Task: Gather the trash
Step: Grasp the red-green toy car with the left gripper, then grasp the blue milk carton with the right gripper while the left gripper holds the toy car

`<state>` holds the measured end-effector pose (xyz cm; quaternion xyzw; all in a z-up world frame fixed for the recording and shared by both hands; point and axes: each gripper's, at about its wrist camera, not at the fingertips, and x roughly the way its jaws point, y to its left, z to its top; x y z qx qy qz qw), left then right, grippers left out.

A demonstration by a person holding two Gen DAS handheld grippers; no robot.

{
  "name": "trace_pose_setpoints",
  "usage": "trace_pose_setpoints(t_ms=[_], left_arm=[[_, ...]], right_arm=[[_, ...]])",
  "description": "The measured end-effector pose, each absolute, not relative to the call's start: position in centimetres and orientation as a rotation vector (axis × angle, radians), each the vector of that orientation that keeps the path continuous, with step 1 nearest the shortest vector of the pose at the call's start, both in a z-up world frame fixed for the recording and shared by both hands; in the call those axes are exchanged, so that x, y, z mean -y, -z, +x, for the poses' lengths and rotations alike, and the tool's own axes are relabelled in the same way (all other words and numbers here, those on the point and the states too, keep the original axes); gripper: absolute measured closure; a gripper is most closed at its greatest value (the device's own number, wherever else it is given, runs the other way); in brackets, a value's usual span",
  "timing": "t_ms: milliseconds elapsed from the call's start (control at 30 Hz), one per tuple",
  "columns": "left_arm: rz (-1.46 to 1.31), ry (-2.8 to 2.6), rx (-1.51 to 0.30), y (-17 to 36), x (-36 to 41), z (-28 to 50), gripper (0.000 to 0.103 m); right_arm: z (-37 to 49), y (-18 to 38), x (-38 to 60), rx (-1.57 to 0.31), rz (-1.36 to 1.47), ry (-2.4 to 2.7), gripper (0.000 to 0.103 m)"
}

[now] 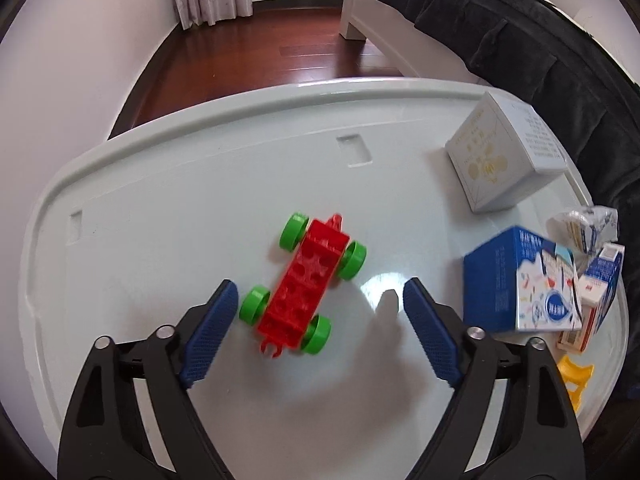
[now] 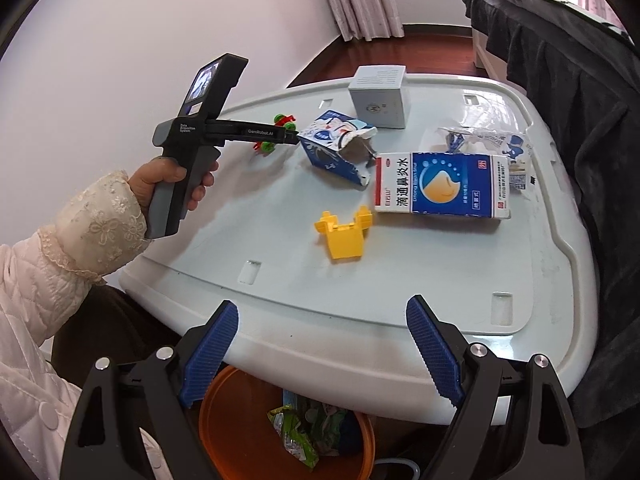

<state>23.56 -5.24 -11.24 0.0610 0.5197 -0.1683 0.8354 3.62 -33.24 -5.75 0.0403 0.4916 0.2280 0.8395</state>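
The left gripper (image 1: 320,312) is hanging wide open and empty over the red toy car (image 1: 306,282) mid-tabletop, while the right gripper (image 2: 322,344) is hovering open at the near edge above the orange bin (image 2: 224,432). The torn blue carton (image 1: 520,284) is lying toward the right edge, so closing here risks binning the toy instead.

**Both grippers wide, nothing held**

Left gripper (image 1: 320,300) points steeply down, jaws spread, pads touching nothing. Left hand (image 2: 176,184) wraps the grey handle, lace-cuffed sleeve (image 2: 96,232) behind it. Right gripper (image 2: 322,320) also tilted down, jaws apart, nothing btwn pads.
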Motion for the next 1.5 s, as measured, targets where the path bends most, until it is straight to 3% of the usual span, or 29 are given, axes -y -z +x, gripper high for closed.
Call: trace_pose_setpoints(t_ms=[67,100,133,167,633,1067,1200,1500], left_arm=[[0.13,0.36,-1.092,11.3,5.4,24.0,0.021],[0.138,0.362,-1.077,11.2,5.5,23.9,0.035],[0.159,0.363,-1.059,11.1,5.6,23.7,0.066],[0.153,0.381,-1.069,11.1,5.6,23.7,0.067],[0.114,0.371,-1.02,8.5,4.5,19.5,0.067],[0.086,0.429,-0.978,6.3,1.4,12.9,0.067],[0.065,0.446,-0.946,5.5,0.6,12.2,0.067],[0.069,0.476,-0.925,5.1,0.3,11.7,0.067]], right_arm=[[3.6,5.8,33.4,-1.039,0.095,-0.479,0.019],[3.6,6.0,33.5,-1.044,0.103,-0.475,0.019],[3.6,6.1,33.5,-1.048,0.107,-0.476,0.019],[3.6,6.2,33.5,-1.049,0.108,-0.477,0.019],[4.0,3.0,33.2,-0.988,0.099,-0.496,0.023],[9.4,2.7,37.1,-1.015,0.664,0.02,0.023],[10.4,4.3,38.8,-1.033,0.98,0.208,0.023],[12.6,7.1,37.6,-1.089,1.109,0.346,0.031]])
